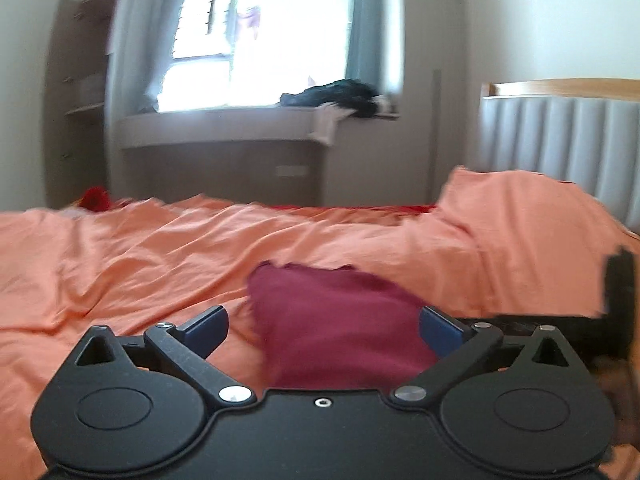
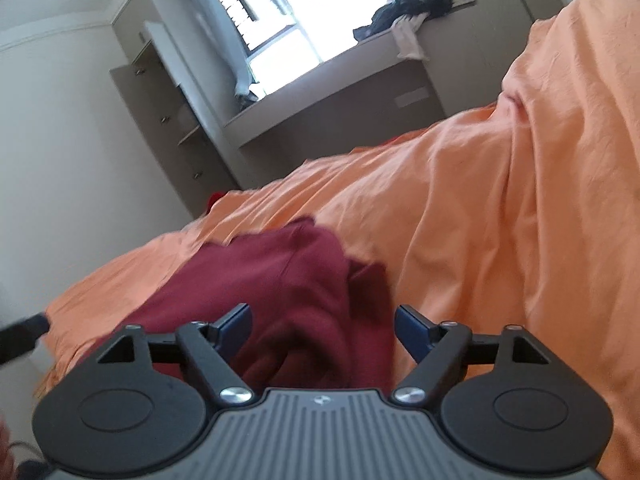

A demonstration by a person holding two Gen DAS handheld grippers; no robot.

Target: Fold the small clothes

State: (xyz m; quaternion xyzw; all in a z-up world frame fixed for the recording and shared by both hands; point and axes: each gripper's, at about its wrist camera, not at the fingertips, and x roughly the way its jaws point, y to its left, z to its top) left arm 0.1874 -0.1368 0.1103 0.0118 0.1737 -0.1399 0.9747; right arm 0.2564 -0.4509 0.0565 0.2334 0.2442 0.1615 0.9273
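The main risk here is a poor pinch: the maroon garment (image 1: 340, 320) lies bunched and rumpled on the orange bed sheet (image 1: 120, 260), and both are soft, wrinkled cloth, so a tool that closes low could gather the sheet along with the garment and drag the bedding when it lifts. A second risk, as I judge it, is that either tool catches several layers of the crumpled fabric at once, or only a loose edge that slips free, which would leave the fold lopsided; the layers and edges are hard to tell apart in these blurred views. The two tools also work close together over the same small piece, so they could bump each other. The left tool (image 1: 322, 330) is spread wide, its blue-padded fingers (image 1: 208, 330) standing on either side of the garment, which runs up between them; nothing is pinched, and whether the pads brush the cloth cannot be told. The right tool (image 2: 322, 332) is likewise spread wide and holds nothing, tilted over the near part of the same maroon heap. On the window ledge (image 2: 320, 92) across the room sits a pile of dark clothes (image 2: 416, 4), well apart from the work
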